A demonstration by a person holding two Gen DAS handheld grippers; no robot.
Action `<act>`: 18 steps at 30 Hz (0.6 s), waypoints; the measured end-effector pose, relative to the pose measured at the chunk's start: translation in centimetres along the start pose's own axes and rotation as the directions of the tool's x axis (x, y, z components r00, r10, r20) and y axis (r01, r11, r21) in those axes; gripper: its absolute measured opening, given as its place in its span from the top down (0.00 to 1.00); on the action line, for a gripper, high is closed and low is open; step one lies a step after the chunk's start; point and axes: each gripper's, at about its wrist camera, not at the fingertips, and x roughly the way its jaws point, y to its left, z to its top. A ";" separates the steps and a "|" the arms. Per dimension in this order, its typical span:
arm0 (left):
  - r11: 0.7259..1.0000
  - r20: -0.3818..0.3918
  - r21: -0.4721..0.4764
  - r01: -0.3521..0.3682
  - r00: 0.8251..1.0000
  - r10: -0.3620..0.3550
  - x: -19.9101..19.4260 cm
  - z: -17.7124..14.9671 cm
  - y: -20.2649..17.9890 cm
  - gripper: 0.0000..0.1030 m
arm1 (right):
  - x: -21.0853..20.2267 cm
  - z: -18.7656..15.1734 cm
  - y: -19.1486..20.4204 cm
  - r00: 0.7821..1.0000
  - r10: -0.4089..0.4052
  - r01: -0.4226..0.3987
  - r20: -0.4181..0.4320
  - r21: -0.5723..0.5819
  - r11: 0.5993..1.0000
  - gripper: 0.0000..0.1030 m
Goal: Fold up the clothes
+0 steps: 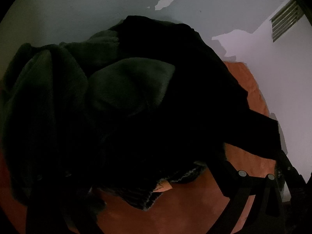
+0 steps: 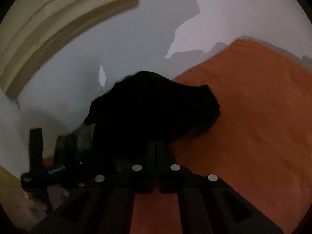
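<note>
— While the right gripper [image 2: 157, 148] is in front of us, how do its jaws stand?
— Pressed flat together, no gap between the two fingers. Their tips are buried under the black garment [image 2: 156, 105], and it is too dark there to tell whether a fold is caught between them.
— Where does that garment lie?
— On the orange bedspread [image 2: 253, 120], heaped up near the wall [image 2: 126, 44]. From the left wrist view the black garment [image 1: 165, 107] spreads across the middle, with one long end reaching toward the lower right over the orange bedspread [image 1: 195, 210].
— Only one piece of clothing?
— Two. A dark green garment [image 1: 48, 97], fleecy by the look of it, lies bunched on the left, touching the black one and partly under it.
— And the left gripper [image 1: 126, 171]?
— Jaws well apart. Its fingers [image 1: 253, 187] straddle the near edge of the heap, and cloth drapes over their tips. From the right wrist view the left gripper [image 2: 47, 136] shows bare wall between its upright fingers, with green cloth just beside it.
— Anything else?
— A slatted vent [image 1: 284, 19] high on the wall [image 1: 78, 9]
</note>
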 end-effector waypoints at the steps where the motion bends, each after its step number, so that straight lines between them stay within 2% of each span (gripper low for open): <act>1: 1.000 -0.005 -0.001 0.000 1.000 0.000 0.1 0.0 -0.1 0.01 | 0.1 0.0 -0.3 1.000 0.005 -0.005 -0.020 0.013 1.000 0.99; 2: 1.000 -0.008 -0.003 0.003 1.000 -0.004 0.1 0.0 -0.1 0.01 | 0.6 -0.2 -0.4 0.999 0.007 -0.006 -0.048 0.021 1.000 0.99; 8: 1.000 -0.010 -0.004 0.015 1.000 -0.015 0.3 0.3 -0.1 0.01 | 2.6 -1.5 -0.5 0.995 0.006 -0.007 -0.097 -0.002 1.000 0.99; 11: 1.000 -0.018 -0.006 0.025 1.000 -0.025 0.7 0.4 -0.1 0.01 | 3.8 -1.9 -1.5 0.982 0.063 -0.057 -0.177 0.043 0.997 0.96; 12: 1.000 -0.019 -0.001 0.024 1.000 -0.024 1.0 0.4 -0.3 0.01 | 4.3 -2.0 -1.9 0.976 0.088 -0.076 -0.198 0.071 0.995 0.87; 13: 1.000 -0.017 0.000 0.019 1.000 -0.019 1.3 0.5 -0.6 0.01 | 4.7 -2.1 -2.2 0.972 0.109 -0.091 -0.210 0.096 0.991 0.65; 14: 1.000 -0.014 0.000 0.013 1.000 -0.013 1.6 0.6 -0.8 0.01 | 4.9 -2.1 -2.5 0.973 0.119 -0.097 -0.200 0.114 0.989 0.49; 15: 1.000 -0.013 0.004 0.015 1.000 -0.015 2.0 0.8 -1.1 0.01 | 5.1 -2.0 -2.9 0.974 0.128 -0.104 -0.190 0.131 0.986 0.23; 16: 1.000 -0.014 0.009 0.016 1.000 -0.016 2.4 1.0 -1.5 0.01 | 5.3 -2.0 -3.2 0.974 0.137 -0.110 -0.179 0.148 0.983 0.16; 18: 1.000 -0.012 0.019 0.017 1.000 -0.017 3.1 1.2 -2.0 0.01 | 6.1 -1.7 -3.6 0.972 0.161 -0.130 -0.170 0.180 0.975 0.16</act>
